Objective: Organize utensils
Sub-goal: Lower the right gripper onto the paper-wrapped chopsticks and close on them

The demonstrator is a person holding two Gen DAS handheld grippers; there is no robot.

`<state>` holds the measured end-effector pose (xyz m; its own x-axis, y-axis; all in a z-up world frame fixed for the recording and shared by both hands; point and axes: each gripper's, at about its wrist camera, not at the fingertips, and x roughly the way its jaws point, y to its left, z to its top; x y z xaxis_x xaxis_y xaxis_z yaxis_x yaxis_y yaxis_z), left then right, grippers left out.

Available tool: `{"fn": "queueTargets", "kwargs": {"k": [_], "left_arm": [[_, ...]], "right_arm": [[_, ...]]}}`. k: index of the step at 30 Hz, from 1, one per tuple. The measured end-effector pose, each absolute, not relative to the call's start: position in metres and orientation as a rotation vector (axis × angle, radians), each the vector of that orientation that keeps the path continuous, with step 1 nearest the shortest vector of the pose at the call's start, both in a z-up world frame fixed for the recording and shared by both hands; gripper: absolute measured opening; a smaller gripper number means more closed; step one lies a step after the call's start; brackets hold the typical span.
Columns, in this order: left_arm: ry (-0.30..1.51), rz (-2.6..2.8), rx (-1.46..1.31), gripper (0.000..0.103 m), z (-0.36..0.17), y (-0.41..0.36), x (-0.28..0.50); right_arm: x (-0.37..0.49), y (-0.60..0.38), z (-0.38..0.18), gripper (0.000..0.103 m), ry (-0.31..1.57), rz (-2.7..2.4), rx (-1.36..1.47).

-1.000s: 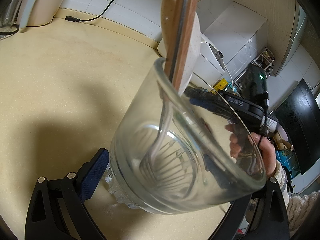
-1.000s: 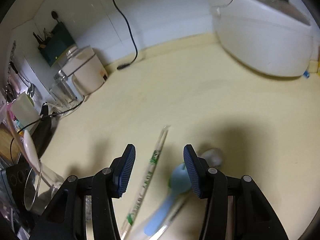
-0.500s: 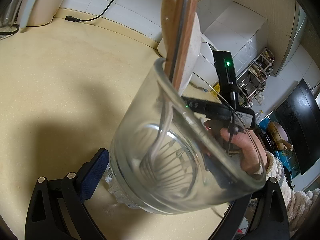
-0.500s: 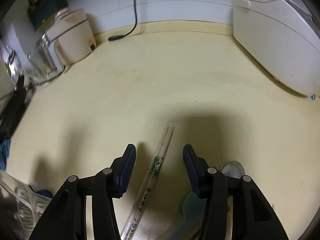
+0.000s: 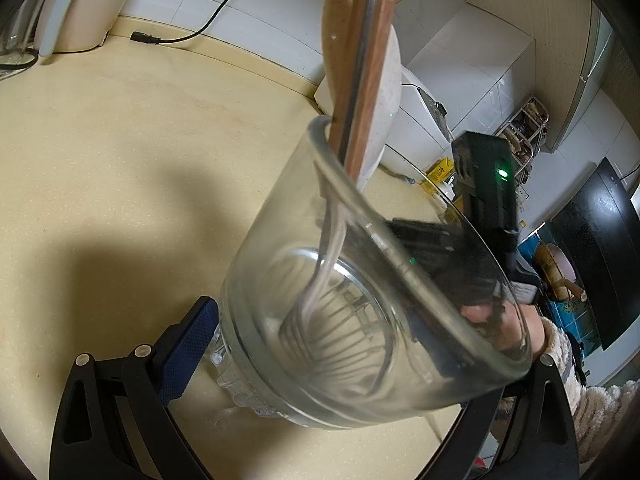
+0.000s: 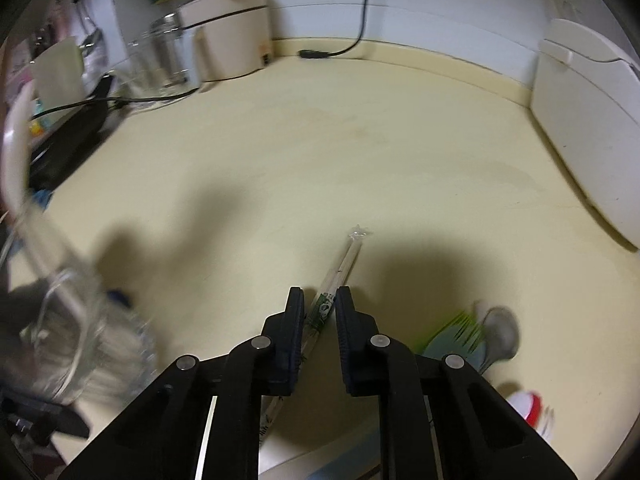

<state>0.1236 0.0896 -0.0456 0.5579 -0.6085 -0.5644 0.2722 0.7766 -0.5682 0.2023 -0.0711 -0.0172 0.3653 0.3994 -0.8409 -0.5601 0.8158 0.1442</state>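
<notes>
Jaws of the right hand-held gripper (image 6: 316, 312), wide apart a second ago, are closing on the wrapped pair of chopsticks (image 6: 340, 272) lying on the yellow surface (image 6: 360, 152); the sleeve sits between the pads, though I cannot tell whether they press on it yet. Off at four o'clock from the pads lie a green fork (image 6: 452, 328) and a metal spoon (image 6: 498, 336). The left hand-held gripper (image 5: 344, 360) stays clamped on the glass jar (image 5: 360, 300), tilted, with a whisk (image 5: 332, 320) and rice paddle (image 5: 384, 92) already in it. My guess: the chopsticks go into the jar next.
</notes>
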Motion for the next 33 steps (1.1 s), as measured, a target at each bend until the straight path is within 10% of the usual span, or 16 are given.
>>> {"fn": "queueTargets", "kwargs": {"k": [33], "left_arm": [[0.828,-0.541,-0.45,0.098,-0.045,0.091,0.124]], "right_arm": [[0.173,-0.066,-0.013,0.012,0.986,0.632,-0.187]]}}
